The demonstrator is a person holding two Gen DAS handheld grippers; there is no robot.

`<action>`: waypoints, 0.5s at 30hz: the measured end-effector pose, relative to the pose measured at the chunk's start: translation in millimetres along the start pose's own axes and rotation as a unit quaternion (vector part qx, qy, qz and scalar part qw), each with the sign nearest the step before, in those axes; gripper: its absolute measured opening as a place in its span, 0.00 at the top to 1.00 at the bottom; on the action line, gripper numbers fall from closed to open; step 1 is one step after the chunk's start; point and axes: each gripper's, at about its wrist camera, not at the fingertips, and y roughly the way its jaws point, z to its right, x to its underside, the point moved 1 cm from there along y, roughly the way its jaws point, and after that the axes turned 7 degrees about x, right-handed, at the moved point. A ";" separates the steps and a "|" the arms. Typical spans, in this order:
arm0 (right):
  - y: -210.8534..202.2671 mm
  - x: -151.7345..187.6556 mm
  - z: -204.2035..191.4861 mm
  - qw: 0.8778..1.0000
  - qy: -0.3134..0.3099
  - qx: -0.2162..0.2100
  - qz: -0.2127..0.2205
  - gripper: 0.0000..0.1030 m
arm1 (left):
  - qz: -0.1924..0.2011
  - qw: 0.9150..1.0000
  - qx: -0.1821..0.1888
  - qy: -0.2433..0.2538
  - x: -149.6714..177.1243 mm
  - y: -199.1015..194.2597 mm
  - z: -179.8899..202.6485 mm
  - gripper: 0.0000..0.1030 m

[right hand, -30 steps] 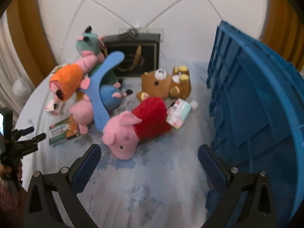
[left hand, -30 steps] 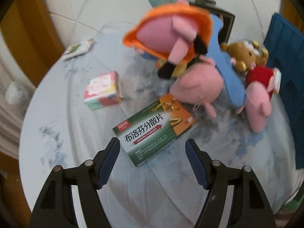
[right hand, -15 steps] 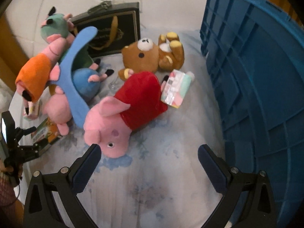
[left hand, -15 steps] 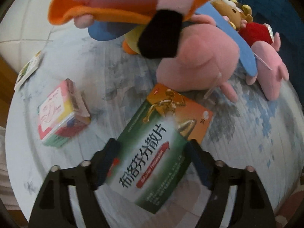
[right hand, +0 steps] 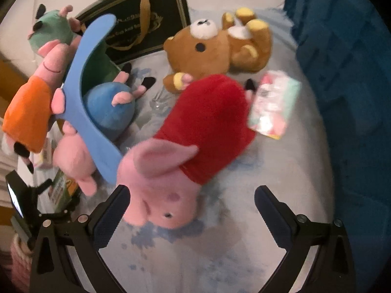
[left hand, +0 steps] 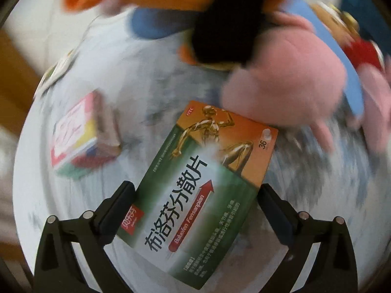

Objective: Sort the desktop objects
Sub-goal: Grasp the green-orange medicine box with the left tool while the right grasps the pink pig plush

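Note:
A green and orange medicine box (left hand: 200,185) lies on the pale blue tablecloth, between the fingers of my left gripper (left hand: 195,195). The jaws stand at its two long sides, touching or nearly so, and it looks gripped. It also shows in the right wrist view (right hand: 61,185), with the left gripper on it. My right gripper (right hand: 190,200) is open and empty, low over a pink pig plush in a red dress (right hand: 190,151), whose head lies between the fingers. A blue crate (right hand: 347,73) stands at the right.
A pile of pig plushes (right hand: 73,92) and a brown bear plush (right hand: 220,46) lie behind. A tissue pack (right hand: 273,105) lies by the crate. A small colourful box (left hand: 80,136) and a sachet (left hand: 56,73) lie left of the medicine box. A black bag (right hand: 146,24) stands at the back.
My left gripper has come forward around the medicine box and narrowed onto its sides. My right gripper has moved forward and down over the red-dress pig plush.

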 end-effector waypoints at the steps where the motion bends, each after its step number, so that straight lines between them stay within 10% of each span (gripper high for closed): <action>1: 7.1 -2.0 -3.6 1.000 0.004 -0.007 -0.009 0.00 | 0.000 1.000 0.000 -0.029 -1.0 -1.4 -3.1 0.02; 15: 61.4 -35.3 -9.6 0.996 0.061 -0.042 -0.052 0.00 | -0.016 0.996 0.002 -0.082 -4.0 12.1 -6.5 0.03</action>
